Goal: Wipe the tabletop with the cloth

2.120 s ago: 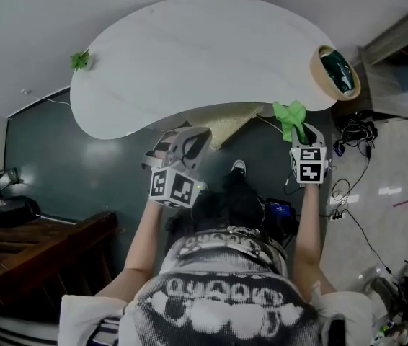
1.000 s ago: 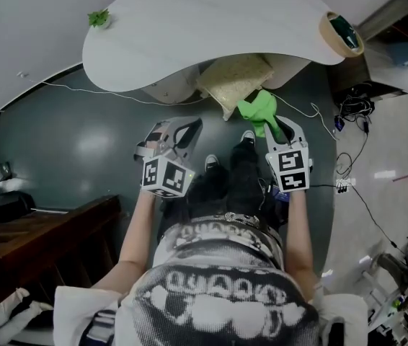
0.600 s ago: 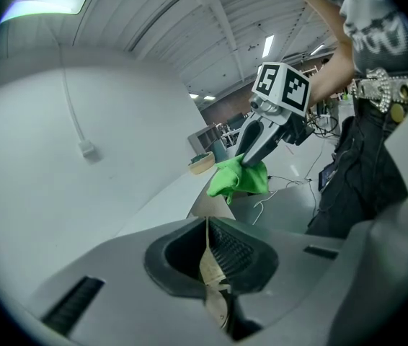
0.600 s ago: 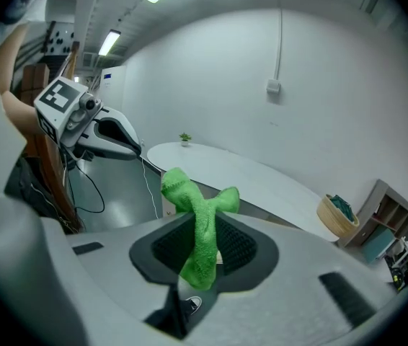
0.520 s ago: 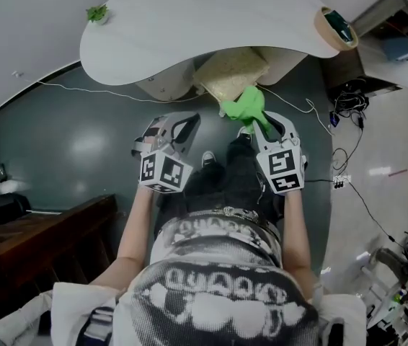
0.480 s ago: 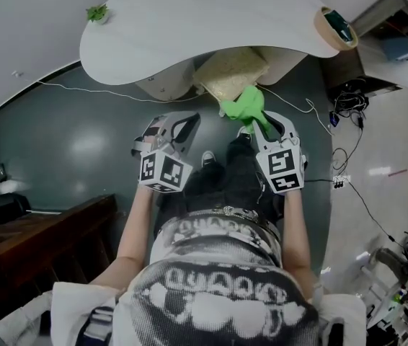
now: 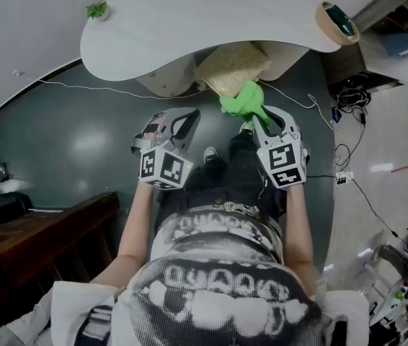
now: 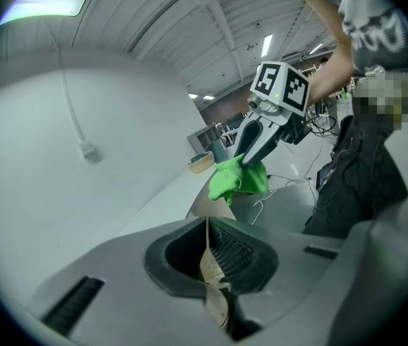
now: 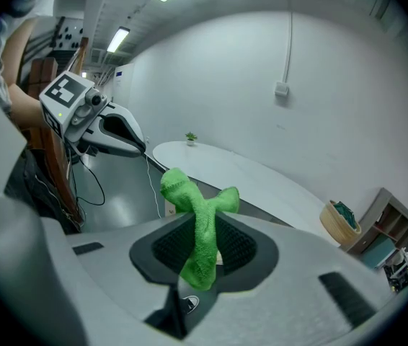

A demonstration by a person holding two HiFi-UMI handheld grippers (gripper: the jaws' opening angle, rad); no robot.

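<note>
The white curved tabletop (image 7: 204, 20) lies ahead of me, beyond both grippers. A bright green cloth (image 7: 243, 102) sticks out of my right gripper (image 7: 262, 117), which is shut on it over the dark floor, short of the table's near edge. In the right gripper view the cloth (image 9: 198, 225) stands pinched between the jaws, its top folded in two lobes, with the tabletop (image 9: 247, 175) behind. My left gripper (image 7: 179, 119) hangs level with it to the left, shut and holding nothing; its jaws (image 8: 207, 247) meet along one seam.
A small green plant (image 7: 97, 9) stands at the table's far left end and a round basket (image 7: 337, 24) at its right end. A beige cushion (image 7: 233, 65) sits under the table. Cables (image 7: 342, 179) trail on the floor to the right; dark wooden furniture (image 7: 38, 229) is at the left.
The table has dropped farther away since the cloth was at its near edge. Both grippers now hang over the floor; in the last second the cloth shifted slightly left and toward the table.
</note>
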